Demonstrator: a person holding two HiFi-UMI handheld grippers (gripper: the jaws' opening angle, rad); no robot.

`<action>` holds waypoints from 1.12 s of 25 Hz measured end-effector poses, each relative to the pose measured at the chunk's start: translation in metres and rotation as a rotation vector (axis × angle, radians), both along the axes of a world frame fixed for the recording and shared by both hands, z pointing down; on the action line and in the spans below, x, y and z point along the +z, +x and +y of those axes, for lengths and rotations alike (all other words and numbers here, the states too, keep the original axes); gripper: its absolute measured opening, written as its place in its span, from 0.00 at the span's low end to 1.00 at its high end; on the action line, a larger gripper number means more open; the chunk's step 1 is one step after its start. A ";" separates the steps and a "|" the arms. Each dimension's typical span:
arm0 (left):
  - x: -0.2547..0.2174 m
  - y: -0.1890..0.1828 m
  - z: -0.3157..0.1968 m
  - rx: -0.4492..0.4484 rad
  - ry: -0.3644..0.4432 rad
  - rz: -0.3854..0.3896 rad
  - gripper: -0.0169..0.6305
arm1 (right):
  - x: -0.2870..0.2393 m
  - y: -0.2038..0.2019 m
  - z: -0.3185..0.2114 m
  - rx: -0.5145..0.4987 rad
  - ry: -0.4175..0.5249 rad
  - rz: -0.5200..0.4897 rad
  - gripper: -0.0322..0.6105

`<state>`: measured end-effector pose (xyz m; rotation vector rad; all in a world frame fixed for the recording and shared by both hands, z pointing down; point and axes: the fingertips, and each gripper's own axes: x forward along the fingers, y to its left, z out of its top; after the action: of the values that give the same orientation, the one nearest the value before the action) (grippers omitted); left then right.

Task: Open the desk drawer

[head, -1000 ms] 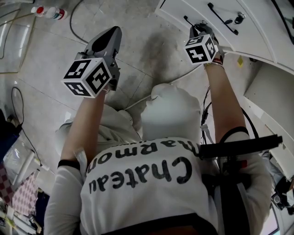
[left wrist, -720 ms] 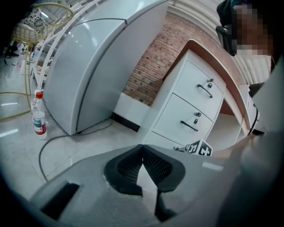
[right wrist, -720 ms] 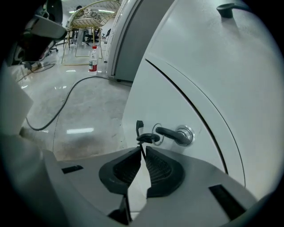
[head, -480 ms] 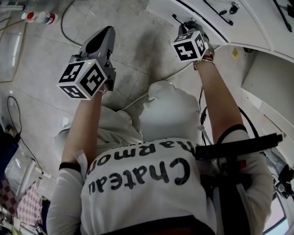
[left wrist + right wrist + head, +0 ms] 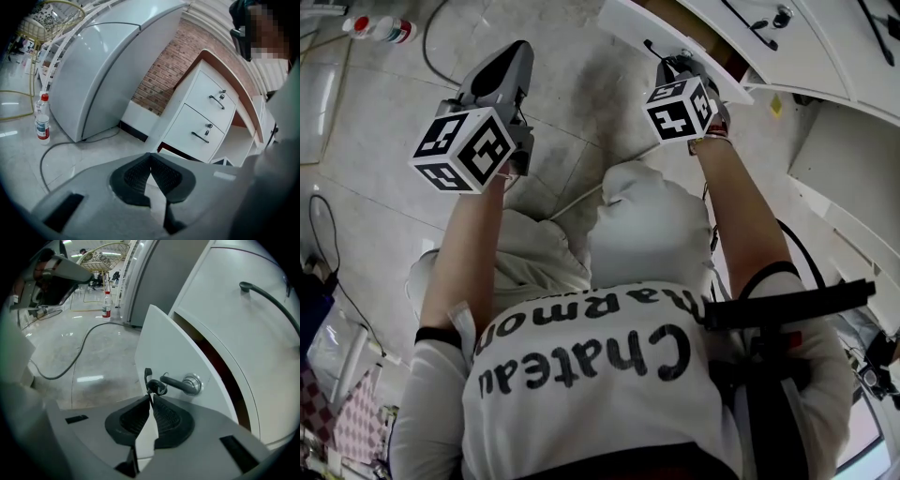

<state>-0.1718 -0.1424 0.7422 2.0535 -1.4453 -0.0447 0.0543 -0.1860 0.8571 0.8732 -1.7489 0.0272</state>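
Opening the desk drawer [image 5: 628, 23], found between twelve and one o'clock in the head view, its white front already clear of the desk [image 5: 825, 66] with a dark gap behind. Gripping with the right tool [image 5: 675, 66], clenched on the free end of the dark handle [image 5: 176, 382], just above the pads at twelve o'clock in the right gripper view. Holding the left tool [image 5: 514, 58] idle at eleven o'clock, well apart from the drawer, pinched together on nothing over the bare floor [image 5: 581, 103].

To do it well: pull square to the drawer front, toward about seven o'clock in the head view, never sideways. Judged risky to haul from a hold so near the handle's tip, as likely to slip off or skew the front. Hold the clench firm and the wrist steady. Draw smoothly, without a jerk, and ease off near the end of travel to spare the stop. Mind the knee [image 5: 647, 225] just below at six o'clock and the cable [image 5: 581, 199] on the floor beside it. Leave the left tool out of the drawer's path, or bring it across to brace the desk only if the carcass starts to shift. Judged partly done, with more travel probably left.
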 end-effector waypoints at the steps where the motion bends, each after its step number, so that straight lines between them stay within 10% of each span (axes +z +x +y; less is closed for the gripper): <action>1: -0.002 -0.001 0.000 0.003 -0.003 -0.006 0.05 | 0.000 -0.002 0.003 -0.010 -0.005 0.009 0.09; 28: -0.033 0.025 -0.004 0.055 0.094 0.037 0.05 | 0.005 -0.025 0.088 -0.126 -0.061 0.092 0.08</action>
<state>-0.1472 -0.1467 0.7094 2.1557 -1.3881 -0.1298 0.0292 -0.0983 0.8619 0.7078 -1.7047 -0.0424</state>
